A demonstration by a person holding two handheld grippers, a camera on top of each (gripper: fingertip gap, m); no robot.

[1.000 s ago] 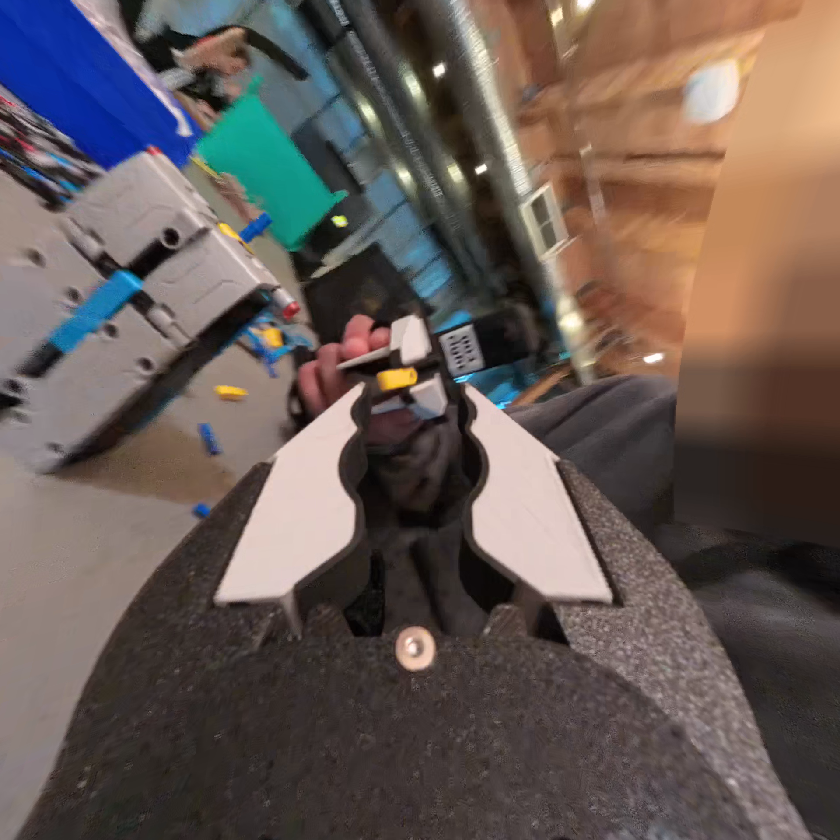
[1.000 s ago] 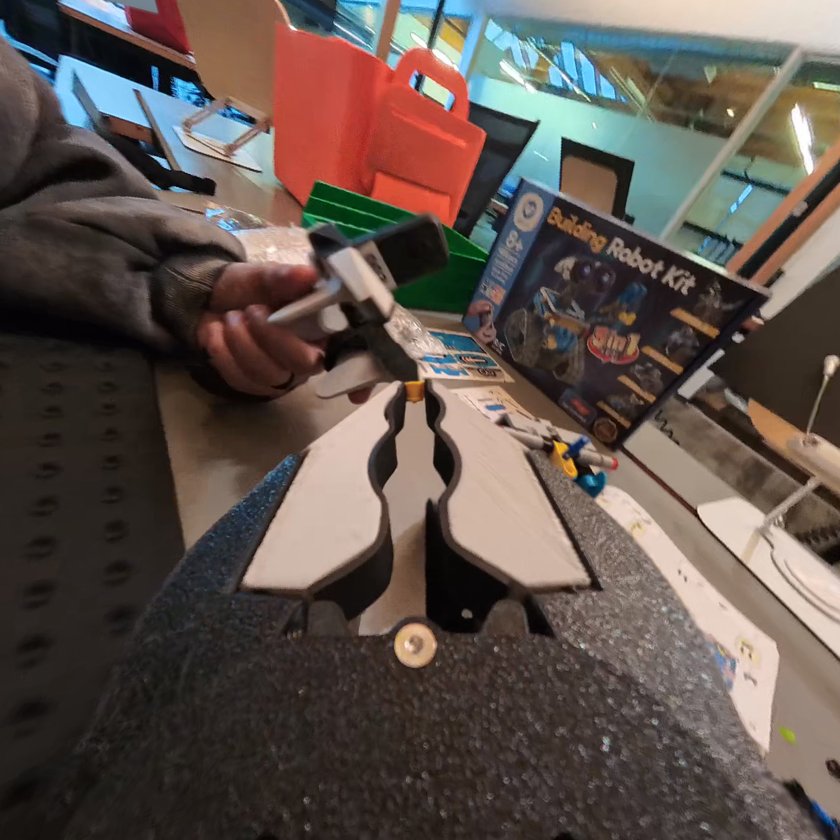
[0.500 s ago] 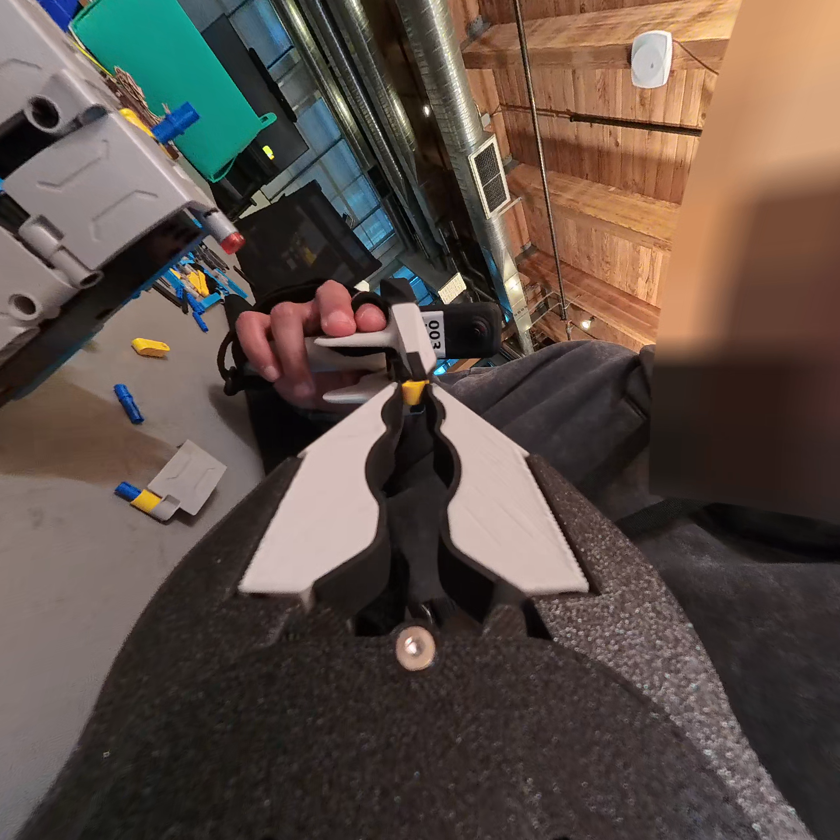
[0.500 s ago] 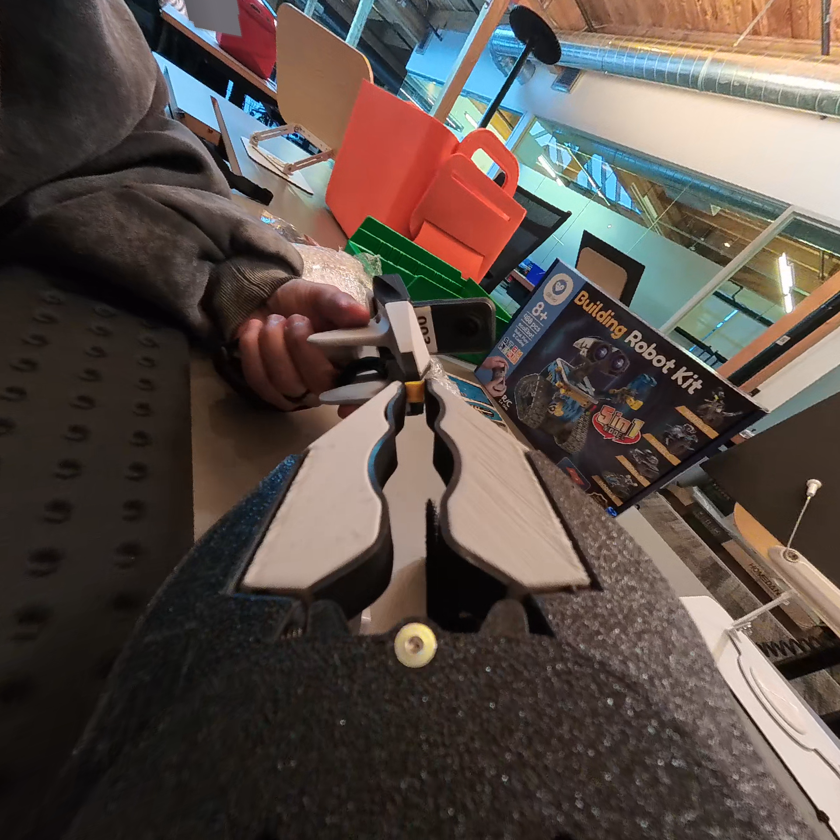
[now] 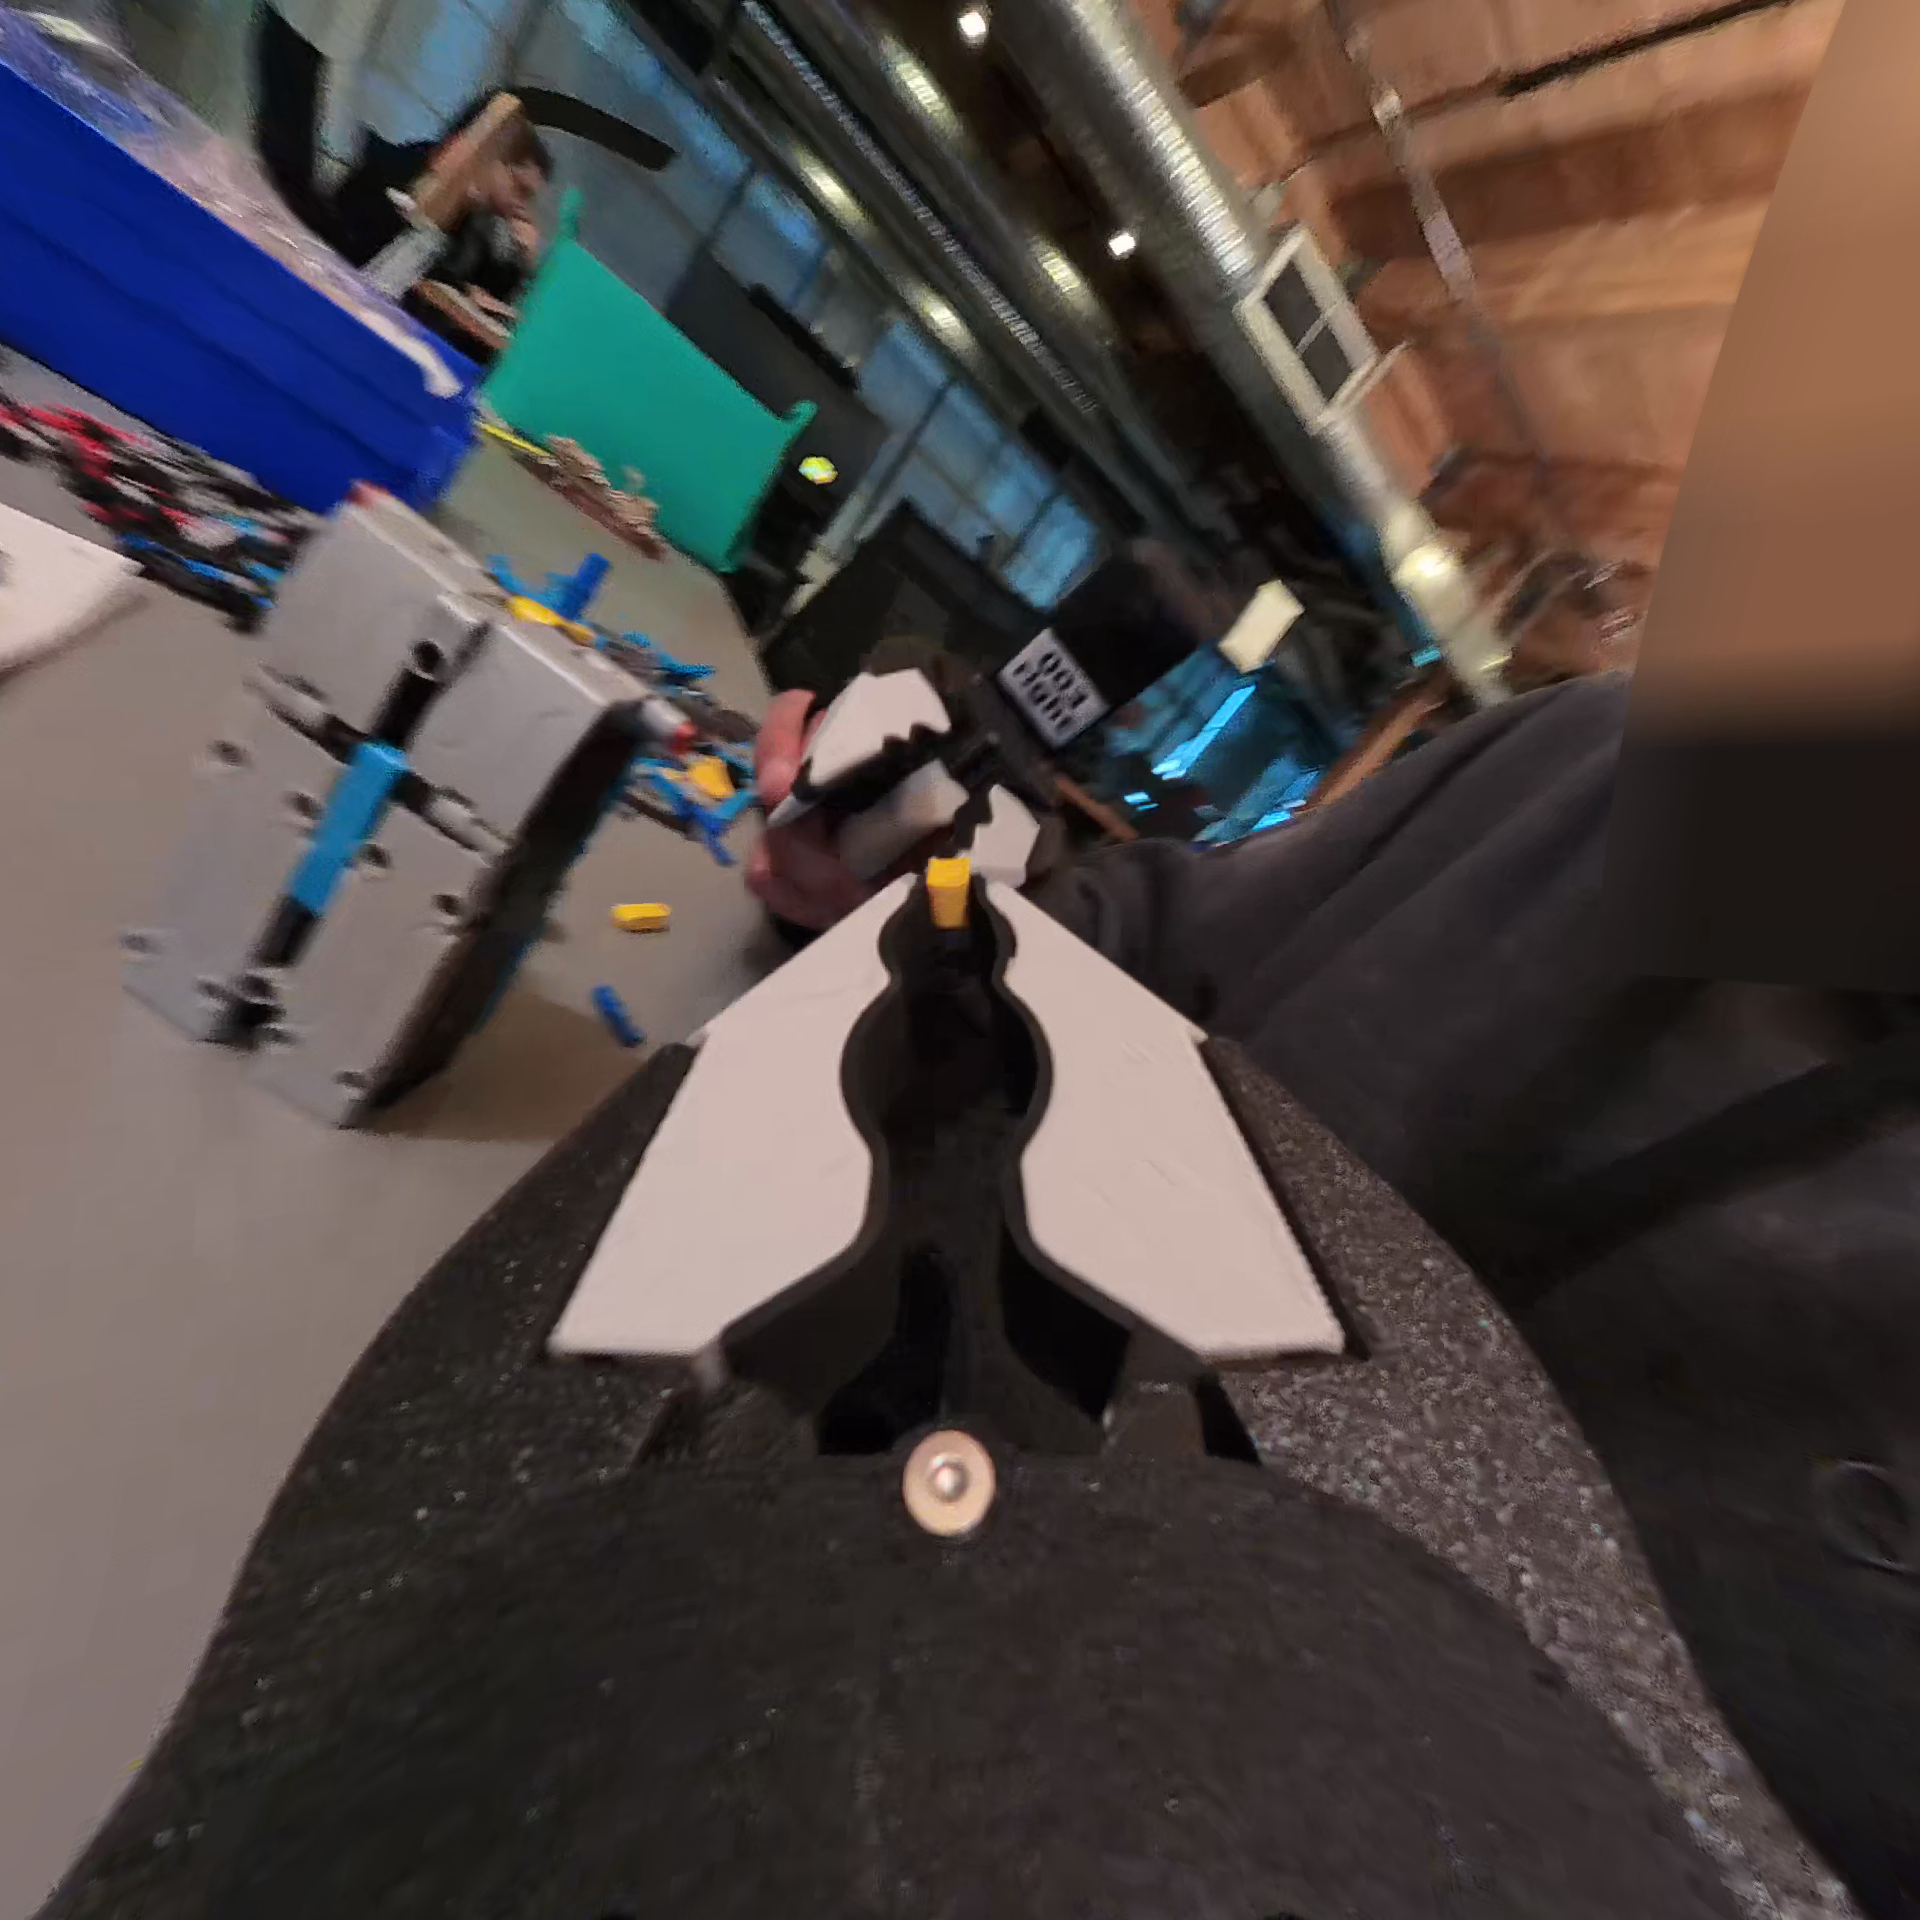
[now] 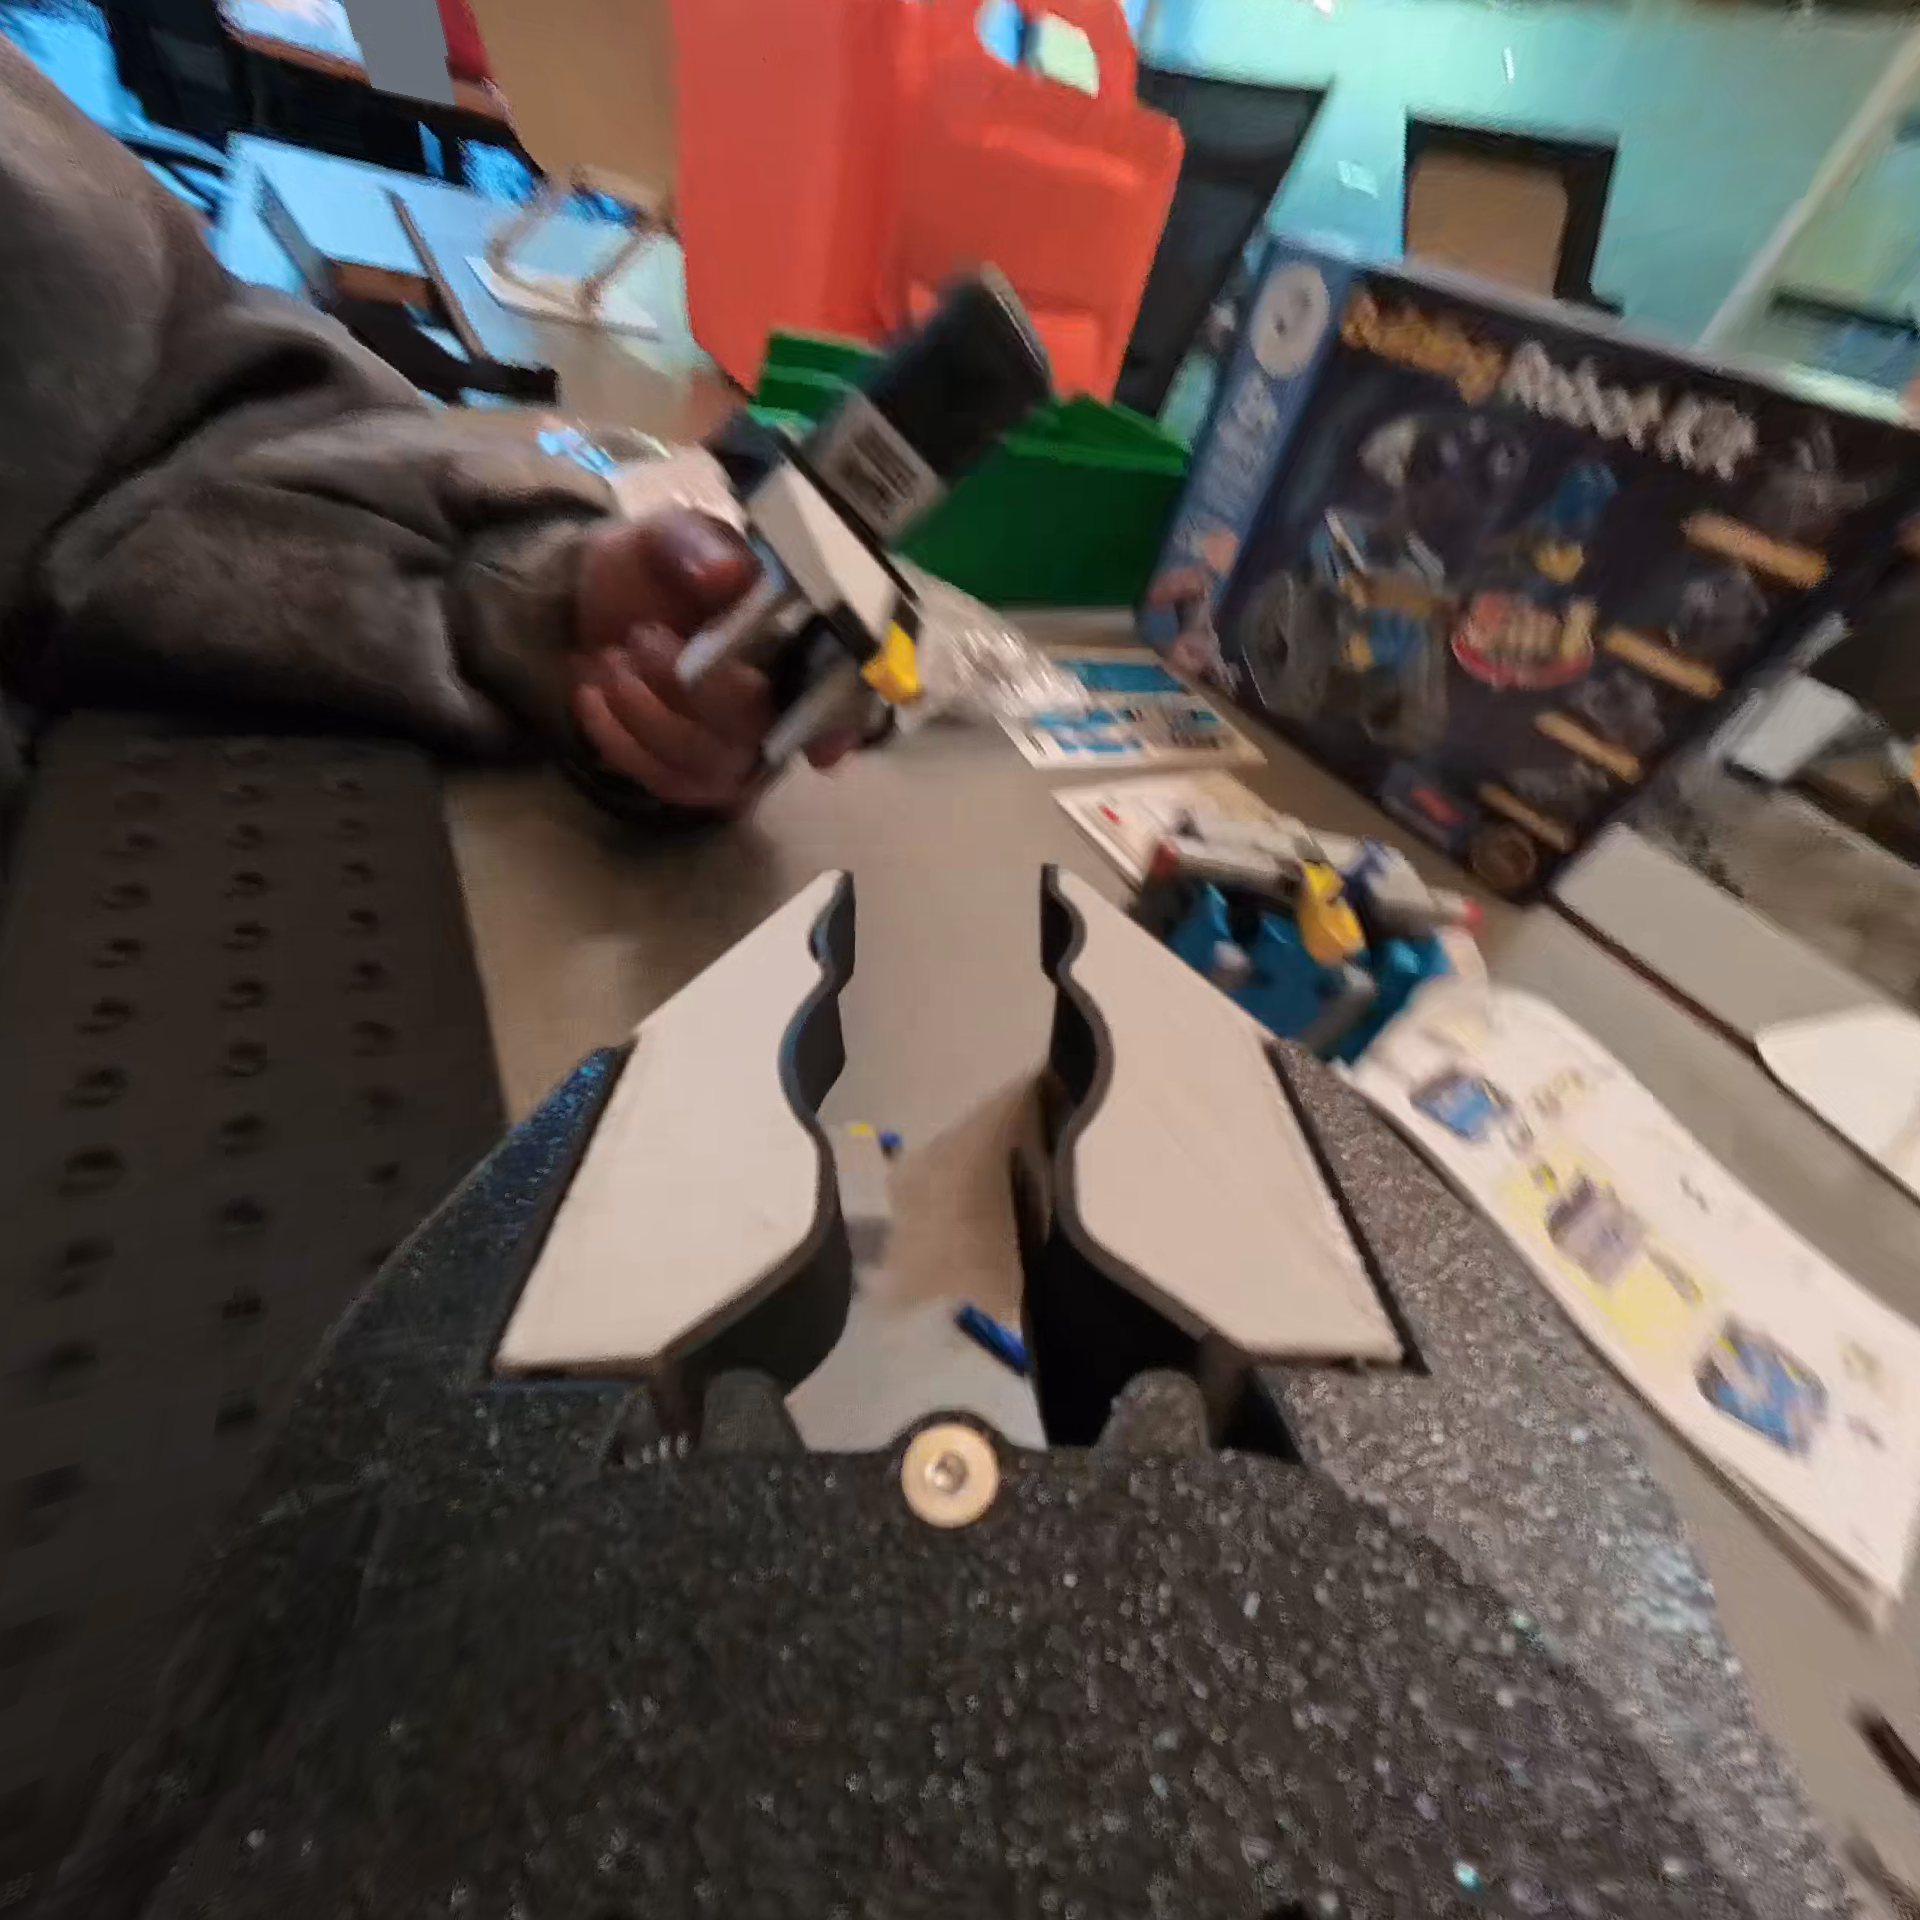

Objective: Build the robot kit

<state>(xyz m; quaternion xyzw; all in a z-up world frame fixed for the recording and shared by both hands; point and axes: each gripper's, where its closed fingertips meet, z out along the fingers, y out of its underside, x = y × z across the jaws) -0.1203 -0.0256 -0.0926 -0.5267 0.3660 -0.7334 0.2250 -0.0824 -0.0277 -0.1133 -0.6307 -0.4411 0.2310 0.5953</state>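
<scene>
Holding a small yellow piece (image 5: 948,900), our left hand-held gripper (image 5: 948,914) has its two fingers pressed together on it at the very tips. The piece sticks out past the tips, and its long side runs the same way the fingers point, away from us and up off the tabletop (image 5: 156,1195). In the right wrist view we see this same hand-held gripper from the side, held in a hand (image 6: 665,675) with a grey sleeve (image 6: 260,520), and the yellow piece points down and to the right.

Our right hand-held gripper (image 6: 948,904) has its fingers wide apart with nothing between them. It sits above the tabletop, apart from the left one. Under it lie a small grey piece (image 6: 868,1195) and a little blue pin (image 6: 992,1335).

A blue and grey toy build (image 6: 1299,935) sits just to the right, on paper sheets (image 6: 1662,1299). Behind it stands a dark picture box (image 6: 1507,582). An orange bag (image 6: 914,187) and a green bin (image 6: 1039,488) are farther back.

In the left wrist view a big grey block with a blue bar (image 5: 384,831) stands tilted on the tabletop, with small yellow and blue bits (image 5: 641,915) near it. Both views are blurry.
</scene>
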